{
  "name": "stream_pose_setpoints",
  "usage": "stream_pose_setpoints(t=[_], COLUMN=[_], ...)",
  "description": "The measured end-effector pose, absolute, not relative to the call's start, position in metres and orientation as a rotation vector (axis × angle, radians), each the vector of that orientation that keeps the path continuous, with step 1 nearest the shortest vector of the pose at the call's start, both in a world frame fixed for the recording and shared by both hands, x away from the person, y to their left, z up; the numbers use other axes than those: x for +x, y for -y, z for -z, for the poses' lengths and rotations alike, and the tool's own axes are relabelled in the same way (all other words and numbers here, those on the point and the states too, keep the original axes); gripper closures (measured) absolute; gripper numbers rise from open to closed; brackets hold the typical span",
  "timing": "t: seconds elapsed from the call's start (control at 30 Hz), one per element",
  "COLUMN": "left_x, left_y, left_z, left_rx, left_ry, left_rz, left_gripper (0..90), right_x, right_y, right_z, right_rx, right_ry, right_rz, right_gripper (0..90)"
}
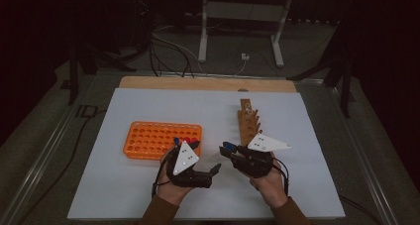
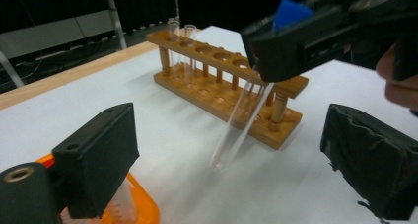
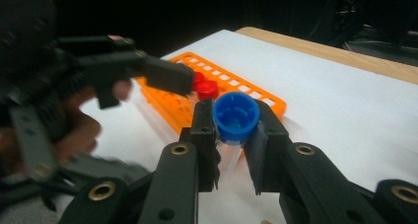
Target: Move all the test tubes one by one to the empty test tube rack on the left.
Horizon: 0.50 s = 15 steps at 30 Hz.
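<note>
High view: both grippers low centre of frame, left gripper just beside the orange rack, right gripper near the wooden rack; tube itself too small to make out there. Left gripper view shows the clear test tube hanging from the right gripper's jaws at upper right, long axis slanting down-left, rounded end off the white mat, blue cap on top. Right gripper view: jaws pinching the tube just under the cap, red-capped tubes behind. Left jaws spread, nothing between.
</note>
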State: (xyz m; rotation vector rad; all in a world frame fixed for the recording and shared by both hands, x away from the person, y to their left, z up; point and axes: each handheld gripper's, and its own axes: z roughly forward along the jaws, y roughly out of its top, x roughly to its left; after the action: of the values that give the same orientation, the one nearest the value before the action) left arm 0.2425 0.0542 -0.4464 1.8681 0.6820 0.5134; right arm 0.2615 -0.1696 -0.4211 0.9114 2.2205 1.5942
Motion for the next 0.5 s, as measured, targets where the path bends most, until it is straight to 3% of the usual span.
stream_pose_setpoints(t=[0.2,0.5], left_x=[0.239,0.239], left_y=[-0.047,-0.043], left_z=[0.451,0.454], left_rx=[1.888,1.934], left_ry=[-0.651,-0.614], left_rz=[-0.510,-0.472], left_gripper=[26.4,65.3], right_x=[0.258,0.256], right_y=[0.162,0.157], right_z=[0.420,0.422], right_rx=[0.873,0.856], right_ry=[-2.262,-2.299], right_rz=[-1.597,-1.595], right_gripper=[76.1,76.1])
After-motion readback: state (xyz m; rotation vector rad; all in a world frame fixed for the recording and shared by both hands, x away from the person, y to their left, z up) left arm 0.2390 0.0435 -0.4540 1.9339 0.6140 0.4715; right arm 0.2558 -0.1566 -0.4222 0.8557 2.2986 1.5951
